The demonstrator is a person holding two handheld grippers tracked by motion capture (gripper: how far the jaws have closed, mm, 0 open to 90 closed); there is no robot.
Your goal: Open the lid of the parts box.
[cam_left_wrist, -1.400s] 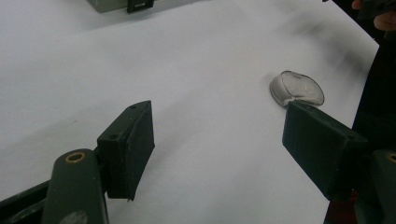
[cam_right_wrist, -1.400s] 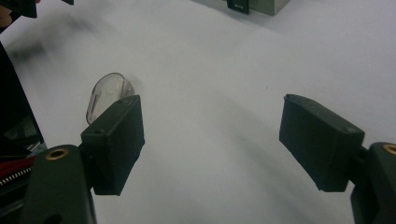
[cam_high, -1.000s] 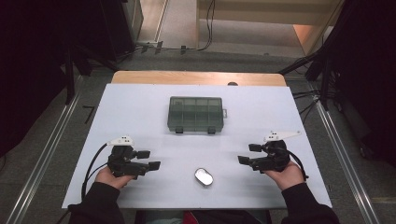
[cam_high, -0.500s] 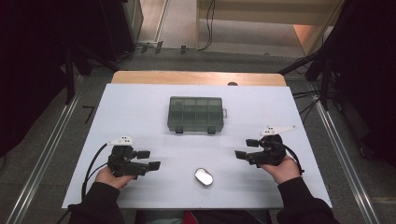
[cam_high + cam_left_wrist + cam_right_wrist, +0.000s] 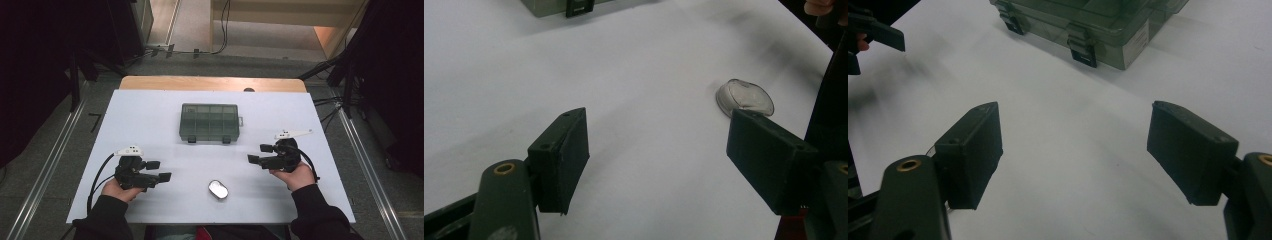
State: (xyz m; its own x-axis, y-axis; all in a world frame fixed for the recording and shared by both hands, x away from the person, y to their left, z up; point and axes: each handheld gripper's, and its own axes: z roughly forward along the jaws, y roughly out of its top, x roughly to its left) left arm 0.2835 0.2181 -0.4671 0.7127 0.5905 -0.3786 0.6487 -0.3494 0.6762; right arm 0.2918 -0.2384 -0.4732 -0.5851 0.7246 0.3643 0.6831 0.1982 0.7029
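A smoky clear compartment box [image 5: 209,122] with two front latches lies closed at the middle of the white table; the right gripper view has its near corner [image 5: 1108,30]. A small clear rounded container [image 5: 218,189] rests near the front edge, also seen past the left jaws [image 5: 745,97]. My left gripper [image 5: 159,171] is held low at the front left, open, nothing between its jaws [image 5: 659,155]. My right gripper [image 5: 260,153] is at the right, open and empty [image 5: 1073,150], pointing left toward the box's front.
The white table top [image 5: 150,120] lies on a wooden table whose far edge [image 5: 210,83] shows behind it. Metal rails [image 5: 45,170] run along both sides on the floor. Cables [image 5: 97,175] trail from each gripper.
My right gripper has shifted slightly forward and left, toward the box. The left gripper has stayed put.
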